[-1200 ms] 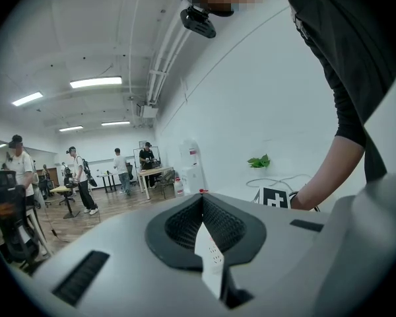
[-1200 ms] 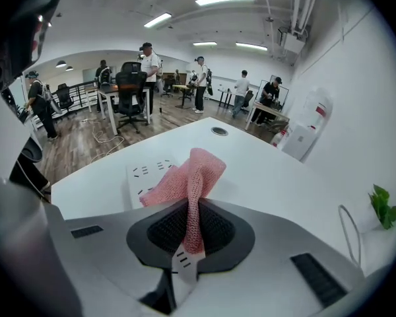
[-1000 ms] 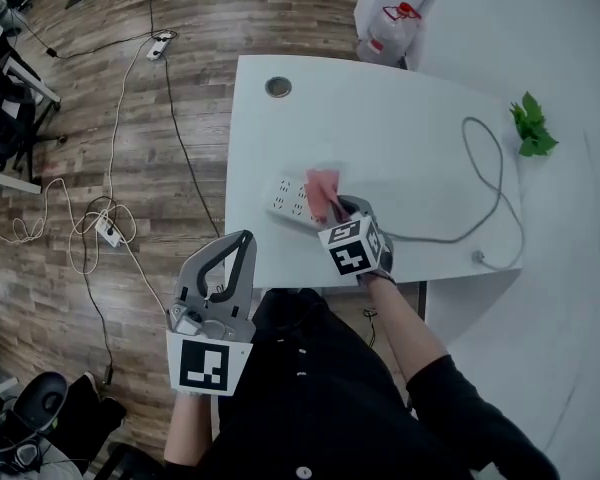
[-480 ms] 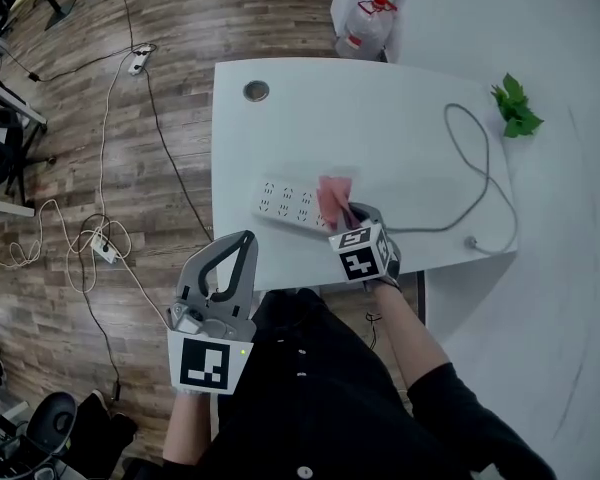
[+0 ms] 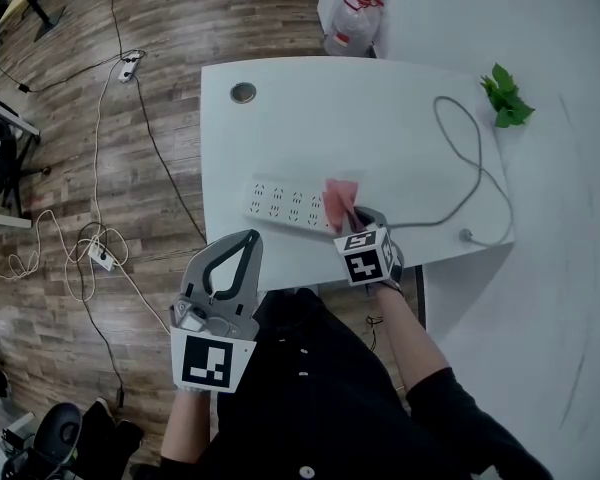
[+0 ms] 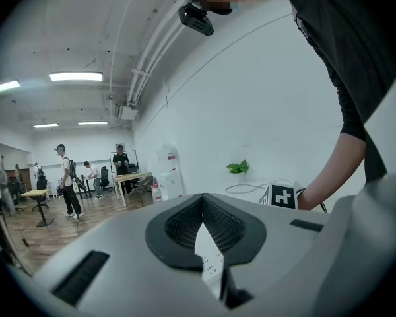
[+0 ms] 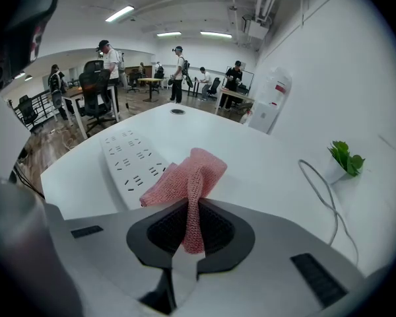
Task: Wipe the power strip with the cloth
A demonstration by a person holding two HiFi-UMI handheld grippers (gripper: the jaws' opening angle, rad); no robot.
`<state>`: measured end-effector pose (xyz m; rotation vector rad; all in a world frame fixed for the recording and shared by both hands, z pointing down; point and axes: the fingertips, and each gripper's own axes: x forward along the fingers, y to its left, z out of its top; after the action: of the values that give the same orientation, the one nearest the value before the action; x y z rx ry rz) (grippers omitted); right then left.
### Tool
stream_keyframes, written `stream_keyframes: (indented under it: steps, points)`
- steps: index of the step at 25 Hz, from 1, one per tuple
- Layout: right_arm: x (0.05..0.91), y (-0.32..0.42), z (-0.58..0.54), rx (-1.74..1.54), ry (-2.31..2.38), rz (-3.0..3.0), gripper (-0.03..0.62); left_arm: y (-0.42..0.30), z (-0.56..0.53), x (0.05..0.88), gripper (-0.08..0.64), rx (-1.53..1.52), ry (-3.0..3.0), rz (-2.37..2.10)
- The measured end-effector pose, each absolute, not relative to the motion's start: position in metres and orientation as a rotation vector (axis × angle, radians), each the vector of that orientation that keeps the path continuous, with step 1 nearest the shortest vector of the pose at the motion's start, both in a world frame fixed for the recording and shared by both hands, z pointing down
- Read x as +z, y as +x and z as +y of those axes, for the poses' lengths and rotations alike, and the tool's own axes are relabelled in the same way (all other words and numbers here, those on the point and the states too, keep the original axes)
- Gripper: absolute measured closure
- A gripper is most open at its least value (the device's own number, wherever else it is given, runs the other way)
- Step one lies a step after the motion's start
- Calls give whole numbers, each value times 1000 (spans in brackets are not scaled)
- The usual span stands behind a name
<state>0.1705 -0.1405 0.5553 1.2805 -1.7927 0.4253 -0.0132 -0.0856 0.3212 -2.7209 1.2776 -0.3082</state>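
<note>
1. One white power strip (image 5: pixel 292 206), flat near the front edge of the worktop (image 5: pixel 380 98).
2. One pink cloth (image 5: pixel 341 198), lying on the strip's right end, pinched between the closed jaws of the right gripper (image 5: pixel 354 216).
3. Left gripper (image 5: pixel 245 242), off the worktop's front edge, jaws together on nothing.
4. Farther right: one grey cable (image 5: pixel 477 173), one green sprig (image 5: pixel 504 98).

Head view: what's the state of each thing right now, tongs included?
right tongs, shut on the cloth.
left tongs, shut, empty, held off the table.
cloth, bunched, lying on the power strip's end.
power strip, flat on the table, visible sockets empty.
cable, slack loop, end lying loose.
</note>
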Motion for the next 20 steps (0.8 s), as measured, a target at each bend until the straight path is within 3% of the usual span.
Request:
stream_keyframes:
  steps: [10, 20]
  points:
    - [530, 155, -145, 399, 1270, -1876, 531, -17, -88, 322, 546, -313, -2713, 1299]
    - [491, 78, -161, 265, 1130, -2052, 531, -46, -85, 320, 546, -339, -2662, 1420]
